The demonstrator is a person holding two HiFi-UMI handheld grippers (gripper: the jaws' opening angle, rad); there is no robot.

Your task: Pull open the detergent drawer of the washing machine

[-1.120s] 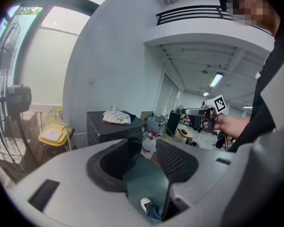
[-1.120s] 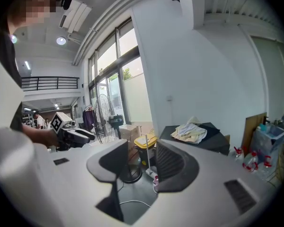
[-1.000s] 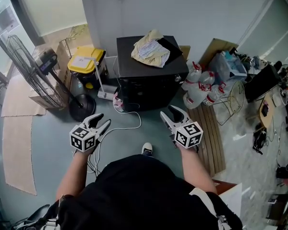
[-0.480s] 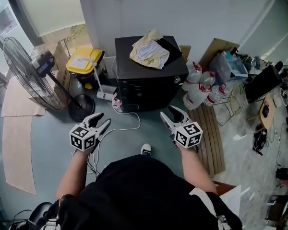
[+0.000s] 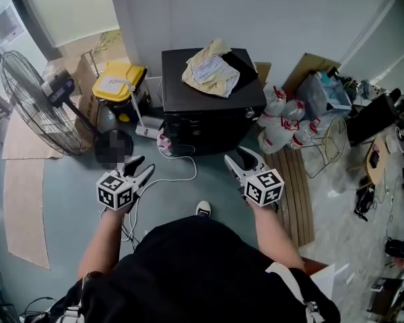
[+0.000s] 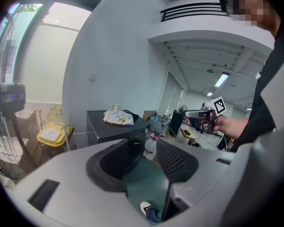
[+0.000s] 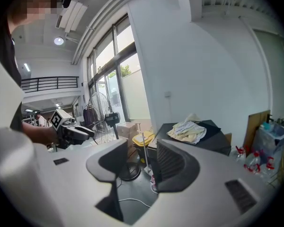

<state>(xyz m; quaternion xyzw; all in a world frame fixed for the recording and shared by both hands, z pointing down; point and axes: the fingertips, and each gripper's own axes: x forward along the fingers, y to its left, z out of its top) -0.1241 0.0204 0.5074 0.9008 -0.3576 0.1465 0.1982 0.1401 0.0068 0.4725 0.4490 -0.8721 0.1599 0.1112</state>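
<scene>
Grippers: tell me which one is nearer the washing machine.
The right gripper: it hangs just short of the machine's front, near its right corner. The left gripper hangs farther off to the left, by the white cable.

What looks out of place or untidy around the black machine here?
A crumpled cloth lies heaped on top of the black machine, which looks untidy. A white cable trails loose over the floor in front of it, and several bottles stand crowded at its right. Nothing seems spilled or broken.
</scene>
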